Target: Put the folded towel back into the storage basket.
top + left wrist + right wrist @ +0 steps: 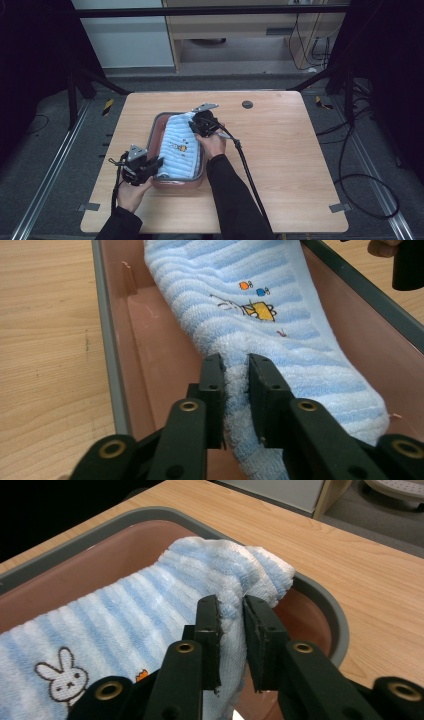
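Wooden table (280, 150), pink tray (156, 131); both grippers (235, 371) (231, 611) seemingly clamped on striped towel (181, 147).

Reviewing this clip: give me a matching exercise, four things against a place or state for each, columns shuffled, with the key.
Things:
1. towel
2. tub
3. left gripper
4. right gripper

Places or states:
A. pinches the towel's end at the tub's far rim
B. pink inside, grey rim, on the wooden table
C. pale blue stripes, rabbit picture, lying in the tub
D. pinches the towel's near end

Pairs: 1-C, 2-B, 3-D, 4-A
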The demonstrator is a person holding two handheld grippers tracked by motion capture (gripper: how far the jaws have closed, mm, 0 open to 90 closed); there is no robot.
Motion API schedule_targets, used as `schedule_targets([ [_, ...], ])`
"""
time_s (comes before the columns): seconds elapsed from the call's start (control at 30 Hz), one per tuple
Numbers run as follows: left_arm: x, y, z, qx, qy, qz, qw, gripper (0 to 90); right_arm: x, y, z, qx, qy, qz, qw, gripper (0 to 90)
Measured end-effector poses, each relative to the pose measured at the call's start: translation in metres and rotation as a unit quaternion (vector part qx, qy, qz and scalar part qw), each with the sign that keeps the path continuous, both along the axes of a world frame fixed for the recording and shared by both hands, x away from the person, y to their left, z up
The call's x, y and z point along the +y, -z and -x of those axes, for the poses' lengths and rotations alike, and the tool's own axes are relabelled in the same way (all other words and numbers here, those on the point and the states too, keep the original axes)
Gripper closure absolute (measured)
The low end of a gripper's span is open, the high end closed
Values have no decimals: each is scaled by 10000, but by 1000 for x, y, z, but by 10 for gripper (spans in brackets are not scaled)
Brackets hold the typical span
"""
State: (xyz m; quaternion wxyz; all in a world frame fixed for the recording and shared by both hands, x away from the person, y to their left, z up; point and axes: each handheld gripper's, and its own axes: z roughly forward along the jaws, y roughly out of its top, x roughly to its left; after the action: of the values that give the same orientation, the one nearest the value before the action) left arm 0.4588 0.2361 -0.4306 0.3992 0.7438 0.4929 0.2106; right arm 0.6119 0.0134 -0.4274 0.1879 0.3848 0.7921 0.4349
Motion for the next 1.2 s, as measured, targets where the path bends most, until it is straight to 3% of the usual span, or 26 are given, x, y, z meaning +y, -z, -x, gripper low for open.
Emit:
schedule_targets([
  [0.07, 1, 0, -1, -3, -52, -15, 10000, 689, -1, 0, 0, -73, 31, 46, 10000, 738],
  [0.27, 3, -5, 0, -81, -75, 13, 9999, 674, -5, -5, 3, -198, 152, -34, 9997, 673],
  [0.63, 7, -23, 7, -396, 13, 166, 9991, 584, -33, -31, 19, -527, 318, -224, 9979, 400],
  [0.7, 9, -26, 8, -444, 24, 218, 9988, 523, -48, -36, 26, -525, 356, -311, 9975, 328],
  [0.93, 20, -33, 10, -592, -29, 313, 9978, 412, -86, -39, 44, -534, 468, -419, 9966, 233],
  [1.03, 29, -34, 9, -670, -36, 337, 9972, 356, -108, -36, 53, -495, 569, -405, 9963, 203],
  [1.17, 41, -32, 7, -757, -179, 220, 9967, 308, -138, -28, 66, -471, 780, -330, 9953, 190],
  [1.2, 44, -31, 7, -747, -203, 210, 9968, 299, -153, -22, 72, -454, 878, -348, 9945, 190],
])
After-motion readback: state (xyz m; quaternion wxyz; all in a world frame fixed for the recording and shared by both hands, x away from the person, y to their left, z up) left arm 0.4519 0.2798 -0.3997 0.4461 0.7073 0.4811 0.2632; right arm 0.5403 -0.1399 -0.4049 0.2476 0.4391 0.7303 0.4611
